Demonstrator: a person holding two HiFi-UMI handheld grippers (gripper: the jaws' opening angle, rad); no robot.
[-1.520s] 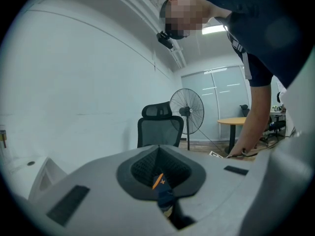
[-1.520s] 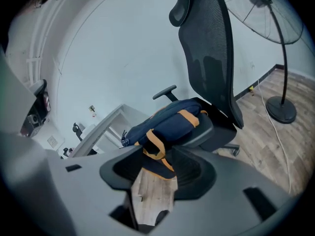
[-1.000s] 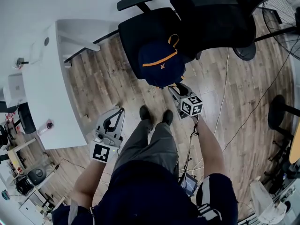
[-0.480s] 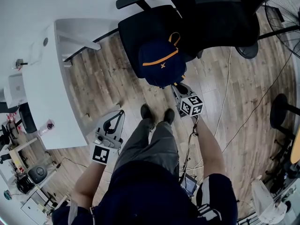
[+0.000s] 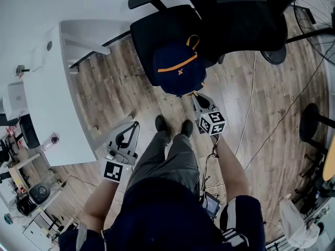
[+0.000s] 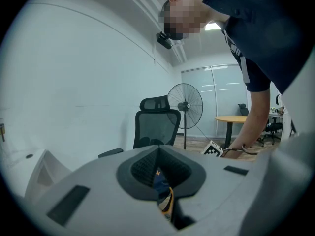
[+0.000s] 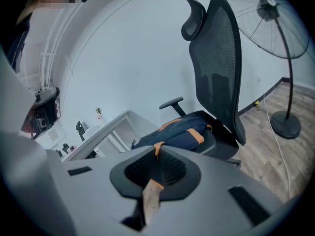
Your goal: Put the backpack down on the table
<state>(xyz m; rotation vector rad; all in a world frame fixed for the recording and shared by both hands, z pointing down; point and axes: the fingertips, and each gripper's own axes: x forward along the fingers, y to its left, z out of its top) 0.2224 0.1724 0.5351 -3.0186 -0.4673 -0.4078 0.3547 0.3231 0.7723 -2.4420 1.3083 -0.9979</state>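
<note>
A navy backpack (image 5: 179, 69) with orange trim lies on the seat of a black office chair (image 5: 152, 27). My right gripper (image 5: 196, 94) sits at the backpack's near edge. Its jaws have just been closing and are now shut on a strap of the backpack. In the right gripper view the strap (image 7: 150, 196) runs between the pads of the right gripper (image 7: 157, 150) to the backpack (image 7: 172, 131). My left gripper (image 5: 136, 124) hangs beside the person's left leg, shut and holding nothing. In the left gripper view the backpack (image 6: 160, 183) shows behind the left gripper (image 6: 158, 148).
A white table (image 5: 47, 103) stands to the left of the chair, also in the right gripper view as the table (image 7: 106, 129). A second dark chair (image 5: 246, 20) and a floor fan (image 5: 316, 14) stand at the right. Cables (image 5: 251, 98) trail over the wooden floor.
The right gripper's jaws have closed on the backpack's strap, and the gripper has shifted slightly up and left in the head view. The left gripper has stayed in place.
</note>
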